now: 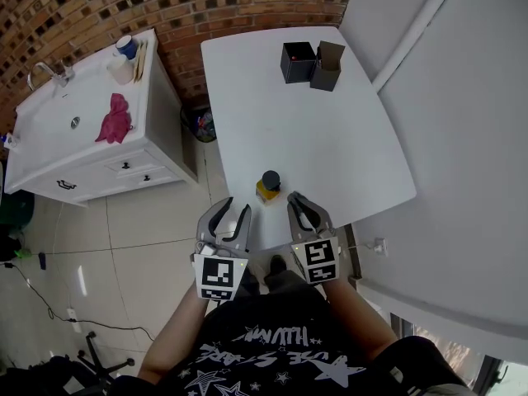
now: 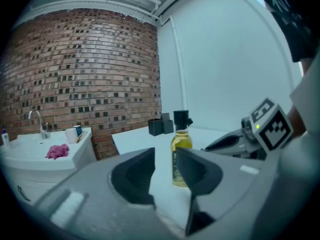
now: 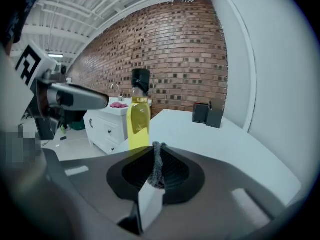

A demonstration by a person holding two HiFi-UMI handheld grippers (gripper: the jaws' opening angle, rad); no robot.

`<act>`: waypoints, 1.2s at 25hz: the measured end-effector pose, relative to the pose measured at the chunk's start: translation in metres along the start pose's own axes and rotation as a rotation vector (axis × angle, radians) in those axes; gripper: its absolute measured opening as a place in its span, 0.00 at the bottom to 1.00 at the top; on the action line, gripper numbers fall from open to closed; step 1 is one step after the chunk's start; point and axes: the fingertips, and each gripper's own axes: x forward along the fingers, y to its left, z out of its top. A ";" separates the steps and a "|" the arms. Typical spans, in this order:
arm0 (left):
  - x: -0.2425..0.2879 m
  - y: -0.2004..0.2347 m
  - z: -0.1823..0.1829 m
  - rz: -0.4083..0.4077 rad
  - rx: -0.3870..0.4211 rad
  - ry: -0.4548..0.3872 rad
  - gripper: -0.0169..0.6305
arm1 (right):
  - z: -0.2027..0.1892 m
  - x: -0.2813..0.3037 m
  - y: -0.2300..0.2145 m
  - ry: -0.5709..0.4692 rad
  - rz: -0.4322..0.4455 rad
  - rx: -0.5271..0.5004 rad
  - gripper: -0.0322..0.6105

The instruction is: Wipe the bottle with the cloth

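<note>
A small bottle (image 1: 269,186) of yellow liquid with a black cap stands upright near the front left corner of the white table (image 1: 330,155). The pink cloth (image 1: 114,119) lies apart on the sink counter at the left. My left gripper (image 1: 234,213) hovers just short of the table's near edge, left of the bottle. Its jaws stand a little apart with nothing between them, and the bottle (image 2: 181,151) shows beyond the gap. My right gripper (image 1: 299,202) is shut and empty, close to the bottle (image 3: 139,121) on its right. The cloth (image 2: 57,151) is far from both.
A white sink cabinet (image 1: 82,163) with a faucet (image 1: 49,73) and a cup (image 1: 125,48) stands left of the table across a strip of floor. Two dark boxes (image 1: 299,61) sit at the table's far side. A bin (image 1: 200,124) is under the table's left edge. Brick wall behind.
</note>
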 end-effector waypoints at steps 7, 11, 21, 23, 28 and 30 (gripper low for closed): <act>0.038 -0.038 -0.014 -0.094 0.096 0.037 0.32 | 0.045 -0.008 -0.030 -0.129 0.162 0.190 0.11; 0.049 -0.043 -0.017 -0.096 0.126 0.048 0.38 | 0.067 -0.004 -0.034 -0.152 0.267 0.264 0.11; 0.056 -0.044 -0.026 -0.114 0.146 0.049 0.40 | 0.079 0.014 -0.009 -0.110 0.547 0.407 0.11; 0.057 -0.044 -0.026 -0.129 0.139 0.046 0.40 | 0.079 0.017 -0.009 -0.109 0.572 0.435 0.11; 0.060 -0.043 -0.028 -0.164 0.149 0.053 0.39 | 0.076 0.024 -0.009 -0.086 0.638 0.475 0.11; 0.060 -0.043 -0.028 -0.181 0.146 0.049 0.38 | 0.076 0.027 -0.007 -0.078 0.656 0.485 0.11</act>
